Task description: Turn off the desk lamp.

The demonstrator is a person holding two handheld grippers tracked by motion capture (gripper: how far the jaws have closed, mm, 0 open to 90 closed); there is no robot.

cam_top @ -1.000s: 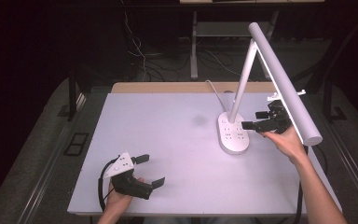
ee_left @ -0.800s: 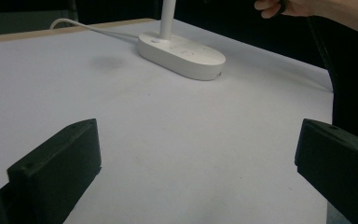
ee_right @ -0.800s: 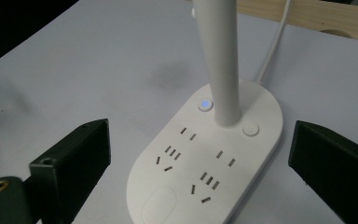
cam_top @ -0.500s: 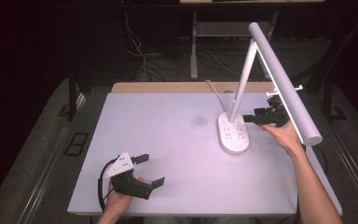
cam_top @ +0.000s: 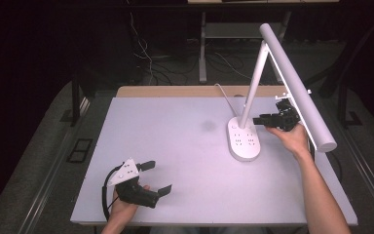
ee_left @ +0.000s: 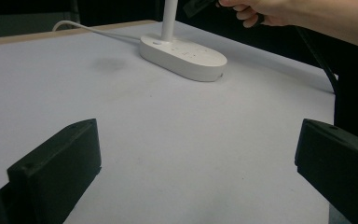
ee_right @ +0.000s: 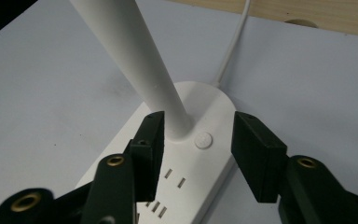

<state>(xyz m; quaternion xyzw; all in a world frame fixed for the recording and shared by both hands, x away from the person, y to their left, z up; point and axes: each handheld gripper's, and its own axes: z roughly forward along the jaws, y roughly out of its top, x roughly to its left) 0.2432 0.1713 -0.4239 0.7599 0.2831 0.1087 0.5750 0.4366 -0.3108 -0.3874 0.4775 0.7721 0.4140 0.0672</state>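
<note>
Toward the far right of the worktop (cam_top: 185, 161) stands the lamp (cam_top: 244, 139), its white base flat on the surface, its stem rising from the back of the base and its long head slanting out over our right arm; a cord (ee_right: 233, 44) trails from the base to the far edge; our right gripper (ee_right: 198, 154) hovers at the foot of the stem (ee_right: 144, 60), fingers apart, one just beside the stem and the other across a round button (ee_right: 203, 139), with nothing clamped; our left gripper (cam_top: 157, 176) rests near the front left edge, fingers wide apart and empty, well apart from the lamp; we judge the aim is the stem or that button, and the risks follow from it; if the fingers close off-centre on the smooth, tapering stem they could slide along it; a sideways pull could tip the lamp, since the head overhangs far past the base; pressing the button with a finger edge might shove the base across the worktop, and our left gripper is too far off to steady it.
</note>
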